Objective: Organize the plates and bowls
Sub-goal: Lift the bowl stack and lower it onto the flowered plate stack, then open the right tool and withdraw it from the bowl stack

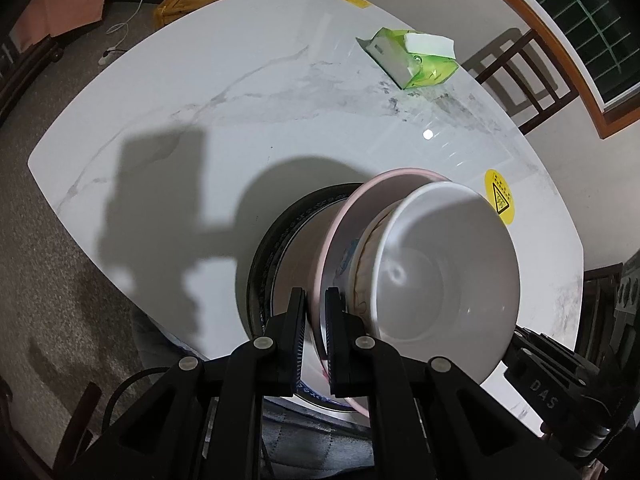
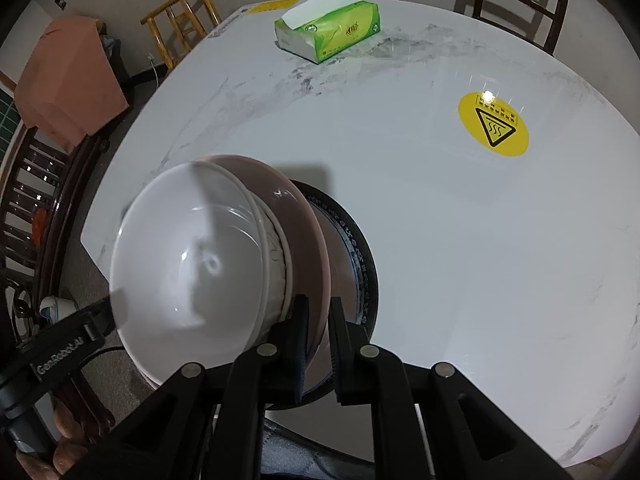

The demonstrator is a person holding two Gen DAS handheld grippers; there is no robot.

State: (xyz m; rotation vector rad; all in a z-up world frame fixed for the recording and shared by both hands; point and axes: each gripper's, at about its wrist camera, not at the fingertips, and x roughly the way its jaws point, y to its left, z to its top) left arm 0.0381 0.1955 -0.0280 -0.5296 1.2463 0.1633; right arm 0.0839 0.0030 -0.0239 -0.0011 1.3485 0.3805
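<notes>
A white bowl (image 1: 440, 272) (image 2: 184, 264) sits nested in a patterned bowl (image 1: 360, 264) (image 2: 276, 256) on a pink plate (image 1: 400, 175) (image 2: 296, 208). My left gripper (image 1: 316, 328) is shut on the pink plate's rim on one side. My right gripper (image 2: 320, 336) is shut on the rim on the opposite side. Right beneath lies a dark-rimmed plate (image 1: 272, 248) (image 2: 360, 264) on the white marble table (image 1: 240, 100) (image 2: 440, 240). Whether the pink plate touches it I cannot tell.
A green tissue box (image 1: 416, 60) (image 2: 336, 32) lies at the table's far side, and a yellow warning sticker (image 1: 500, 200) (image 2: 493, 124) is on the tabletop. Wooden chairs (image 1: 516, 76) (image 2: 516, 0) stand around the table. A hand (image 2: 60, 432) holds the left gripper's handle.
</notes>
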